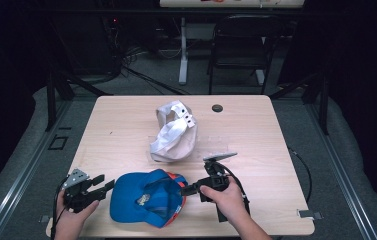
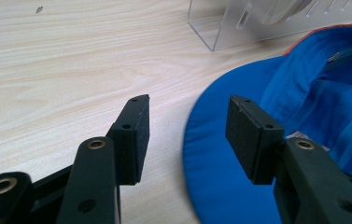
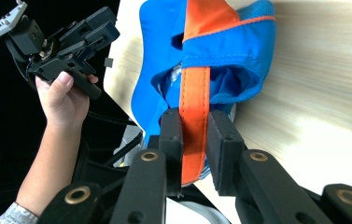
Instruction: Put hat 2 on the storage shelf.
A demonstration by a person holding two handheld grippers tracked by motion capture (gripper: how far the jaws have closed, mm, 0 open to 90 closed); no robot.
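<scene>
A blue cap point(image 1: 146, 200) lies upside down near the table's front edge, its inside facing up. My right gripper point(image 1: 183, 190) is shut on the cap's orange back strap point(image 3: 194, 107), which runs between the two pads. In the right gripper view, that gripper point(image 3: 194, 115) pinches the strap flat. My left gripper point(image 1: 103, 186) is open just left of the cap's brim. In the left gripper view, the gripper point(image 2: 187, 105) has wide-apart jaws, and the brim edge of the blue cap point(image 2: 313, 93) sits under the gap without being gripped. A white cap point(image 1: 173, 132) rests mid-table.
The white cap sits on a clear plastic stand point(image 2: 220, 28). A small black round disc point(image 1: 217, 108) lies near the table's far edge. A folding chair point(image 1: 241, 40) and a desk leg stand behind the table. The front edge runs close under both hands.
</scene>
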